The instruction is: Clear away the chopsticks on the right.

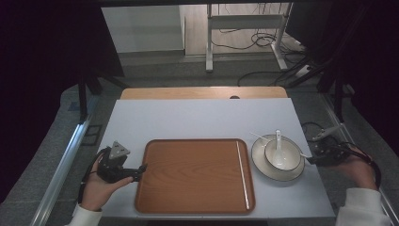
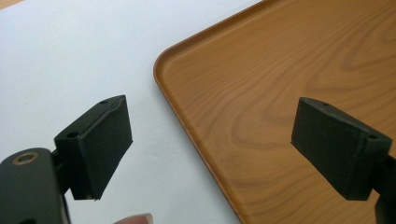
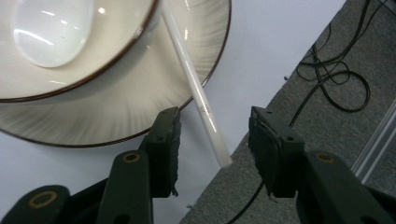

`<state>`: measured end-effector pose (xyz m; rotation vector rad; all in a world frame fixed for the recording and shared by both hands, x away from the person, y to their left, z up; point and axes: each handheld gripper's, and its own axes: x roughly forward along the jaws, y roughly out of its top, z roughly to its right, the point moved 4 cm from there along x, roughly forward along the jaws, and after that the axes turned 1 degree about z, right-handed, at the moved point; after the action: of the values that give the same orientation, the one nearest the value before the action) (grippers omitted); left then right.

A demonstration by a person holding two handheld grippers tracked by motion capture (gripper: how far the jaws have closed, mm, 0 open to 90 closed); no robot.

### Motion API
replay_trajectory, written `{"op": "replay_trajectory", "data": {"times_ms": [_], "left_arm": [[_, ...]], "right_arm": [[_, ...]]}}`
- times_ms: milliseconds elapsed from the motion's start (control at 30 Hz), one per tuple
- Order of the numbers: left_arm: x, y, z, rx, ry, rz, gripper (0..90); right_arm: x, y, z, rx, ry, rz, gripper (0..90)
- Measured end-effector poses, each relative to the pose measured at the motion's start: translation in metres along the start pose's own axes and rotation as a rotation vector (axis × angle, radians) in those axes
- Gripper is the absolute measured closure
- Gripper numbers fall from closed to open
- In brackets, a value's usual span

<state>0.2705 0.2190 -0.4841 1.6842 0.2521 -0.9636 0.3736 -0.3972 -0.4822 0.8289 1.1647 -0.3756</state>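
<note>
A cream plate with a dark rim sits right of the wooden tray. On it stands a bowl holding a white spoon. One white chopstick leans on the plate beside the bowl, and its end juts past the rim. My right gripper is open with that end between its jaws, and neither pad touches it. It shows at the table's right edge. A second chopstick lies along the tray's right side. My left gripper is open, straddling the tray's left rim with nothing held.
The white tabletop ends just right of the plate, above grey floor with cables. A wooden table edge lies behind, and a metal stand is farther back.
</note>
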Motion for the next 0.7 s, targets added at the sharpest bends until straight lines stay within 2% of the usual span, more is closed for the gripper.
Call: {"op": "replay_trajectory", "data": {"times_ms": [233, 300, 433, 567, 700], "left_arm": [[0.000, 0.000, 0.000, -0.005, 0.002, 0.003, 12.0], [0.000, -0.001, 0.000, -0.005, 0.003, 0.003, 12.0], [0.000, -0.001, 0.000, -0.002, 0.003, 0.001, 12.0], [0.001, -0.001, 0.000, 0.000, 0.004, -0.002, 12.0], [0.000, -0.001, 0.000, -0.002, 0.005, 0.000, 12.0]], "right_arm": [[0.010, -0.001, 0.004, -0.014, 0.013, -0.036, 59.2], [0.014, -0.003, 0.004, -0.031, 0.021, -0.063, 60.0], [0.018, -0.002, 0.003, -0.052, 0.030, -0.071, 62.6], [0.023, 0.000, 0.002, -0.095, 0.030, -0.087, 65.0], [0.026, 0.000, 0.001, -0.120, 0.050, -0.094, 70.0]]}}
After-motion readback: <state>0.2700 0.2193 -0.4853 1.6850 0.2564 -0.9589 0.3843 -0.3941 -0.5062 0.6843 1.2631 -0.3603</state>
